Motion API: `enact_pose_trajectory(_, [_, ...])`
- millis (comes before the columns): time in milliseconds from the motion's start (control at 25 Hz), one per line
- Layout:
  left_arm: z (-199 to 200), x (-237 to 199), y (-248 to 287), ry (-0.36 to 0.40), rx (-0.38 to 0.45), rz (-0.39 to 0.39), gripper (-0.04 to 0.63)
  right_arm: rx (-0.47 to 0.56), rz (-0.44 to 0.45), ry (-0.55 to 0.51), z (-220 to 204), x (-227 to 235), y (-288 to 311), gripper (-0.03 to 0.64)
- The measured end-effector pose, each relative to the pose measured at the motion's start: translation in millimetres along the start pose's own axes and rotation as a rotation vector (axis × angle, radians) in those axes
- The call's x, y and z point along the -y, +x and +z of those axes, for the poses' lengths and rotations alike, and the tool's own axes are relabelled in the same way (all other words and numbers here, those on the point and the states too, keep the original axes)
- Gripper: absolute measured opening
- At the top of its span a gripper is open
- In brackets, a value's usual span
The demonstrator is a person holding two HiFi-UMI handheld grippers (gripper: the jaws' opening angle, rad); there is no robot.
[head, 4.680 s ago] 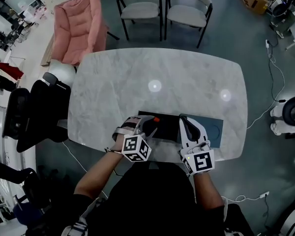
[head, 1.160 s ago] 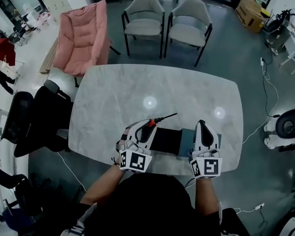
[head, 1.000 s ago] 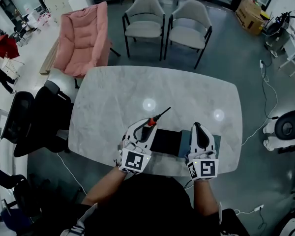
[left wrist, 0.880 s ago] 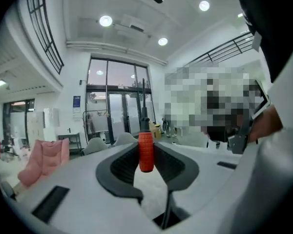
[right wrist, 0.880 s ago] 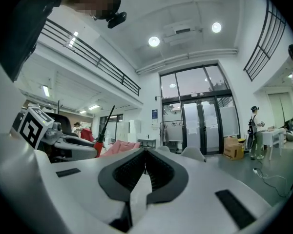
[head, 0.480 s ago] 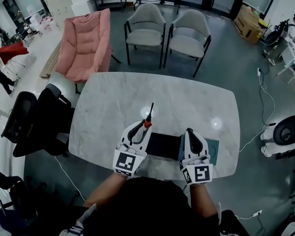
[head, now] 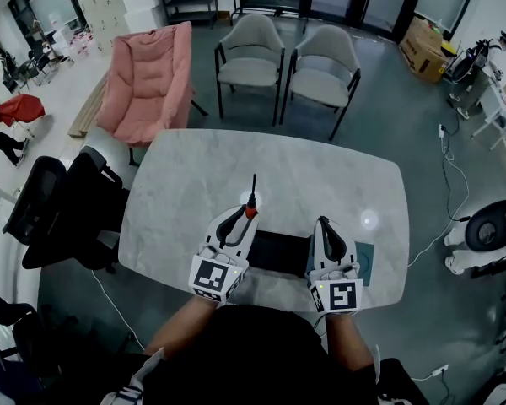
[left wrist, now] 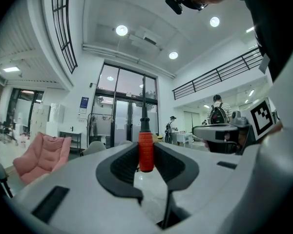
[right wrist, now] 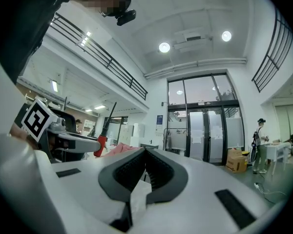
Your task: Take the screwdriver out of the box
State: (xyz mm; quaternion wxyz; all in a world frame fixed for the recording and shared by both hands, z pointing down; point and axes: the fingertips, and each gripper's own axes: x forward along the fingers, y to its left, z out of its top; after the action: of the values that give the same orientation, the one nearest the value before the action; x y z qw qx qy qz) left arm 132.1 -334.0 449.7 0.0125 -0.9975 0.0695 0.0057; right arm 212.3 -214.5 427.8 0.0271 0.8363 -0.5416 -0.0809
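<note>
- The left gripper (head: 240,219) pinches the screwdriver (left wrist: 145,152) by its red handle, shaft pointing far, lifted above the box's (head: 280,251) far left corner.
- The right gripper (right wrist: 145,168) is pressed together and empty, at the box's right end on the counter (head: 320,171).
- The tool looks light and stiff. Its thick handle is the surest hold, since the thin shaft would likely slip.

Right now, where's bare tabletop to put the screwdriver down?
Far half of the table toward the grey chairs is bare; so is the strip left of the box. Near edge crowded: box, lid, left gripper, right gripper.
</note>
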Motion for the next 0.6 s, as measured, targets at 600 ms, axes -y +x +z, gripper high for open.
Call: enact_pose_trajectory(600, [3.4,1.0,-2.6,0.008,0.005,-0.007,0.100,0.024,0.003,0.010,4.9,-1.6,1.3,0.023])
